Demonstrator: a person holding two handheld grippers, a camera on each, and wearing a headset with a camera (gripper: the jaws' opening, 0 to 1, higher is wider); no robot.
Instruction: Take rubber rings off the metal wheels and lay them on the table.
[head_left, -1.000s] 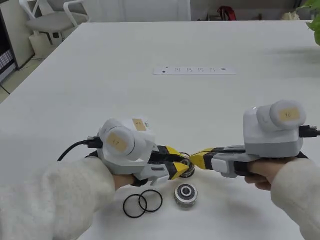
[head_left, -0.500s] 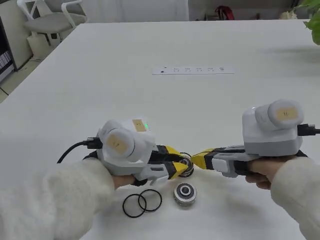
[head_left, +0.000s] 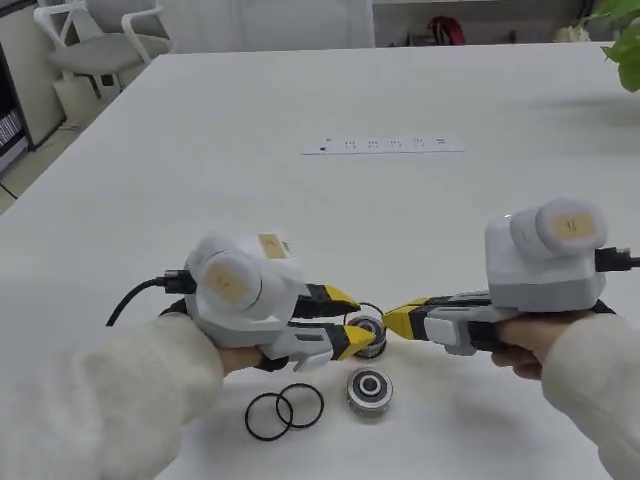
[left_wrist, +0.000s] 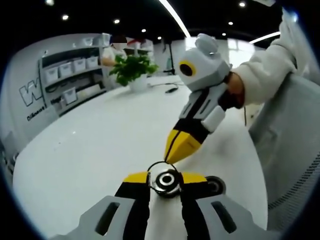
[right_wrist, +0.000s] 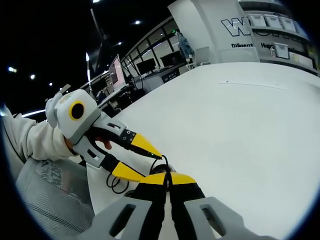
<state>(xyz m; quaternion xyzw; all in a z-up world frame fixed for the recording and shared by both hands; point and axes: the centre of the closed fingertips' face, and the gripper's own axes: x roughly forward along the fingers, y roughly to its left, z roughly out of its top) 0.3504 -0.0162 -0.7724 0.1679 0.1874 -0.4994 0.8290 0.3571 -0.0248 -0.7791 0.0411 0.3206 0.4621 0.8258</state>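
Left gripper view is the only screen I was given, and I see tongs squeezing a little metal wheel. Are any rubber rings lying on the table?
Observer: Yes. Two rubber rings lie overlapping on the table, close to the person's left sleeve.
Operator: Anything else out there?
Observer: A flat white strip with small dark marks lies far across the table.
Operator: And behind my camera?
Observer: A black cable trails from the left gripper over the table.
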